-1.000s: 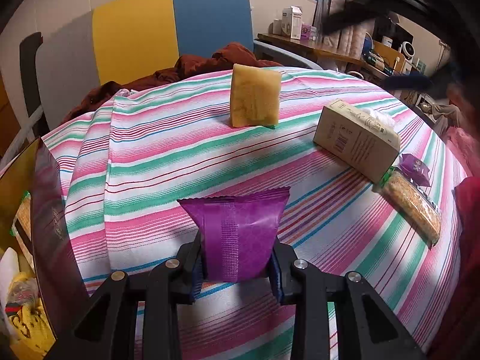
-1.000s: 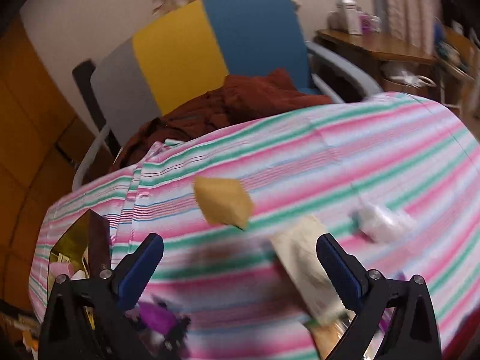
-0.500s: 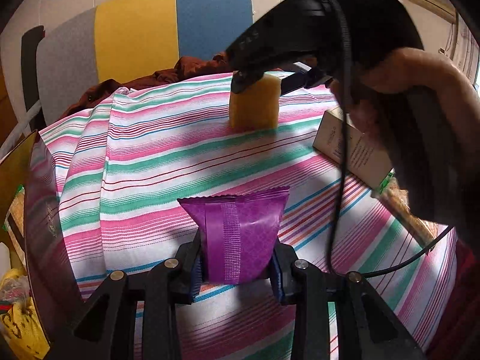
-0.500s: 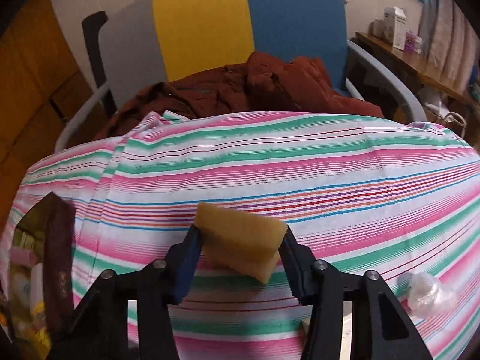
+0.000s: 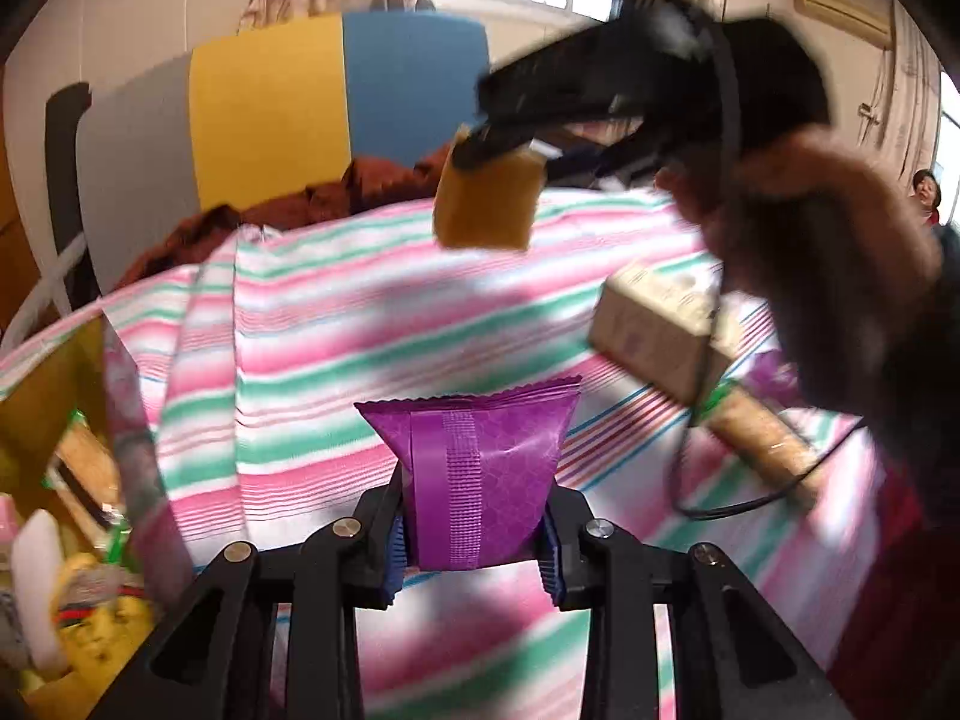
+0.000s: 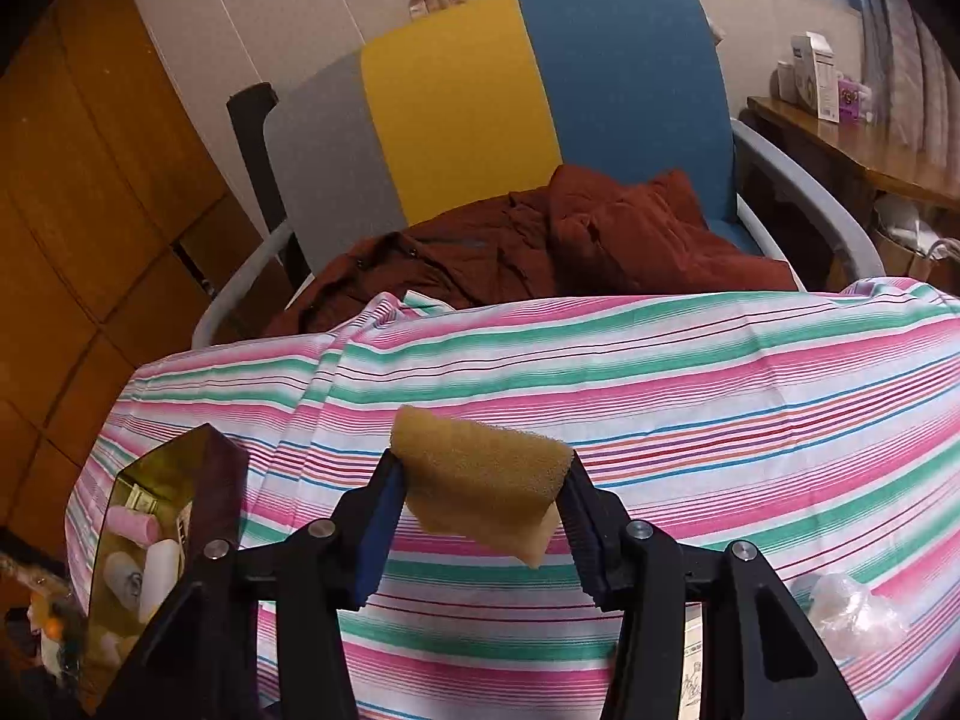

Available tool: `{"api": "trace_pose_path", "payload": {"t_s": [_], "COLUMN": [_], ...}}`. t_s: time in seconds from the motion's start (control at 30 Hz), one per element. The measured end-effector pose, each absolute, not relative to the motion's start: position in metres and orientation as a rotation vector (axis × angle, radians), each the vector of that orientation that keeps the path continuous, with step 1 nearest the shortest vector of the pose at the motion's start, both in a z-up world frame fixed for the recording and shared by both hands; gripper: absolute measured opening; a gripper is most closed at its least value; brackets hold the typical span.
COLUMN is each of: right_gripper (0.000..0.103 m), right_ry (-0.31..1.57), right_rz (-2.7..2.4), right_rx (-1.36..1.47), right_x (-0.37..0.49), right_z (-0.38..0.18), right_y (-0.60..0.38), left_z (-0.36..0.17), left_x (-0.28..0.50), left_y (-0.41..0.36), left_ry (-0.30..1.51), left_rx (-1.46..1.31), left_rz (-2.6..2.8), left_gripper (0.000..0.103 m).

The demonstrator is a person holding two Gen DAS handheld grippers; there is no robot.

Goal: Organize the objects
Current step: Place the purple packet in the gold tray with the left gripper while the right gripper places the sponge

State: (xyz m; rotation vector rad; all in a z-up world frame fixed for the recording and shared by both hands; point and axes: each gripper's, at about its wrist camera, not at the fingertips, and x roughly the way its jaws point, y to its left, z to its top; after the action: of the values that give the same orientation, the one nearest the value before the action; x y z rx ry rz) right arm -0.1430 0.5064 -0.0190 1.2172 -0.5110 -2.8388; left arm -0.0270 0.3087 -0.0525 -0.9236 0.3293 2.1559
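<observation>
Midway: left gripper [image 5: 474, 531] clamped on shiny purple foil packet [image 5: 480, 468], right gripper [image 6: 477, 525] on yellow porous sponge [image 6: 480, 474]; beige carton [image 5: 657, 330] left.

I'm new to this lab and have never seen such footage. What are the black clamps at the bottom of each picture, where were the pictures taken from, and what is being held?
No robot is here: a person holds a hand-operated clamp in each hand, and a wide-angle camera on each one looks forward along its jaws.

One picture is from the left gripper, whose jaws are shut on a purple packet. The other is from the right gripper, shut on a yellow sponge. The left view also shows that sponge lifted clear of the striped tablecloth.

On the cloth lie a beige carton and a long bag of grains. An open bin of small items sits at the left edge.
</observation>
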Motion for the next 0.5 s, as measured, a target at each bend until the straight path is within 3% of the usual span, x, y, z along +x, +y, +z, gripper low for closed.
{"api": "trace_pose_path", "payload": {"t_s": [0.27, 0.5], "right_gripper": [0.051, 0.051], "right_ry": [-0.432, -0.402], "right_rz": [-2.776, -2.684], "right_rx": [1.181, 1.128], "right_x": [-0.139, -0.126], "right_z": [0.000, 0.026], "right_y": [0.465, 0.398], "left_z": [0.005, 0.020], "left_x": [-0.009, -0.035], "left_y": [0.255, 0.183], "left_ry": [0.280, 0.152], "left_rx": [-0.844, -0.882], "left_rz": [2.246, 2.413], "left_gripper": [0.034, 0.034]}}
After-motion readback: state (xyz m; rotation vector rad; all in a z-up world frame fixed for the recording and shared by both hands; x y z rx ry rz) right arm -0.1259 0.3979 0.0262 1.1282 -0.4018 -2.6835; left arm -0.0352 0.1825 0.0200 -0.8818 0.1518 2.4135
